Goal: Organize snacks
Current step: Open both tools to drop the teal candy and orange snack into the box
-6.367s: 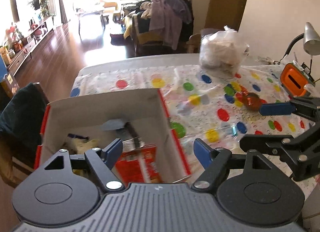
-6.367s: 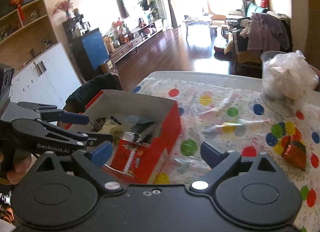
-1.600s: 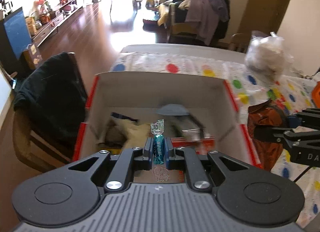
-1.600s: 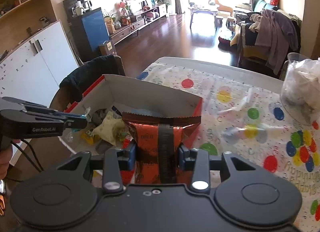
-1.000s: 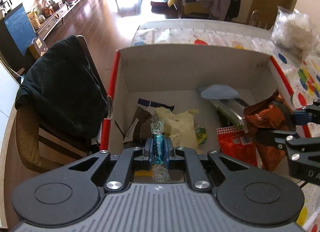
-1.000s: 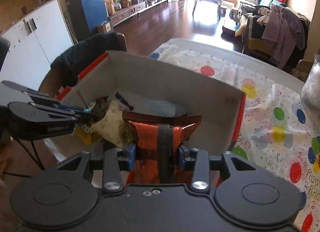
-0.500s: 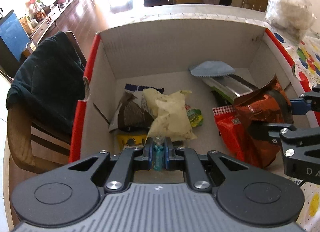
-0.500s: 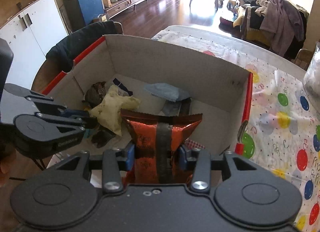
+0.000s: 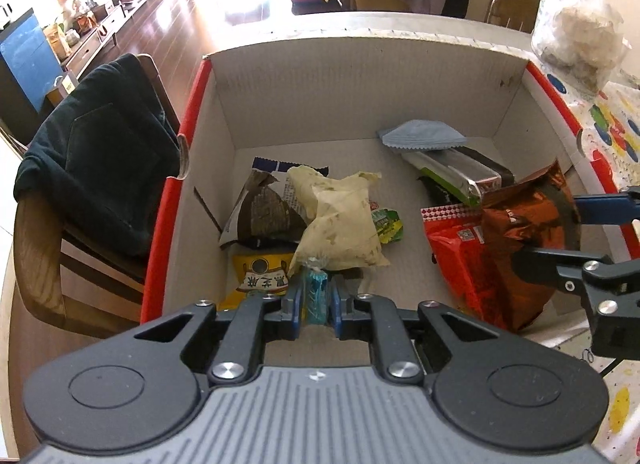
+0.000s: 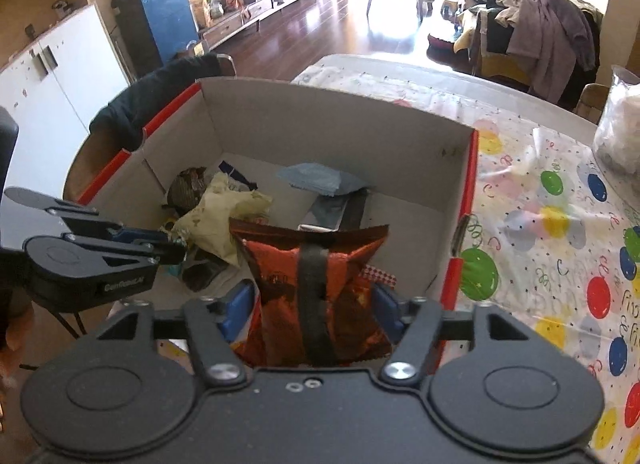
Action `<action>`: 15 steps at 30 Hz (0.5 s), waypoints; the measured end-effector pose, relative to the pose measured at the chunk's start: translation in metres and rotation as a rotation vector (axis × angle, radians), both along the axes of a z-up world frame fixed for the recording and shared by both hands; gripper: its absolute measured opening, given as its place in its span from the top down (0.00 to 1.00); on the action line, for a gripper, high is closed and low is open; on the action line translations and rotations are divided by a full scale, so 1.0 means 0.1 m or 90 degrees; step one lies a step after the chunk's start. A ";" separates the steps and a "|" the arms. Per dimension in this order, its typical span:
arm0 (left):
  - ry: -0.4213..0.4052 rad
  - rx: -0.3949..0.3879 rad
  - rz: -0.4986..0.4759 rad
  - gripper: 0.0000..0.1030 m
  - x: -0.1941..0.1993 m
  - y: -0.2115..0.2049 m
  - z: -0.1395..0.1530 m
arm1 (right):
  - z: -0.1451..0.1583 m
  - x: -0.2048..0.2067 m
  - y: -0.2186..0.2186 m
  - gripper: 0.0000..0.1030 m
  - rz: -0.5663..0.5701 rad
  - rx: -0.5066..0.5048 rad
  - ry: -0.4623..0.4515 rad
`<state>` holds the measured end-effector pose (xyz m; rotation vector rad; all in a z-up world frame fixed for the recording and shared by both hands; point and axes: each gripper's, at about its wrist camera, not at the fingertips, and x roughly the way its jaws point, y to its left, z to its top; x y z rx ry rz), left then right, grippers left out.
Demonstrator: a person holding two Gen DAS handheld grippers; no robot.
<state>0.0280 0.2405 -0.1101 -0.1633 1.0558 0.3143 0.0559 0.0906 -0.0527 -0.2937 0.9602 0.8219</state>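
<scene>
two grippers hang over your box. your left gripper is clenched on a teal candy, low over the near end of the box, beside a pale bag. your right gripper is opening; its pads stand clear of the orange bag between them, which sits inside the box by the right wall, on a red pack.

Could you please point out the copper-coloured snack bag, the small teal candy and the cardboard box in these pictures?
copper-coloured snack bag (image 10: 320, 276): right wrist view, middle of its front face.
small teal candy (image 9: 314, 296): left wrist view, wrapped body between the left tongs' pads.
cardboard box (image 9: 360, 92): left wrist view, bare inner far wall.
</scene>
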 end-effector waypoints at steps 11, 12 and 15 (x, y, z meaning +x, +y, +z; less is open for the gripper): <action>-0.057 0.001 0.007 0.33 -0.15 -0.04 0.19 | 0.24 -0.10 -0.23 0.22 -0.003 0.052 -0.011; -0.062 0.003 0.007 0.33 -0.17 -0.05 0.21 | 0.27 -0.11 -0.26 0.20 -0.004 0.059 -0.013; -0.077 -0.003 0.003 0.33 -0.21 -0.09 0.29 | 0.36 -0.14 -0.32 0.16 -0.008 0.083 -0.020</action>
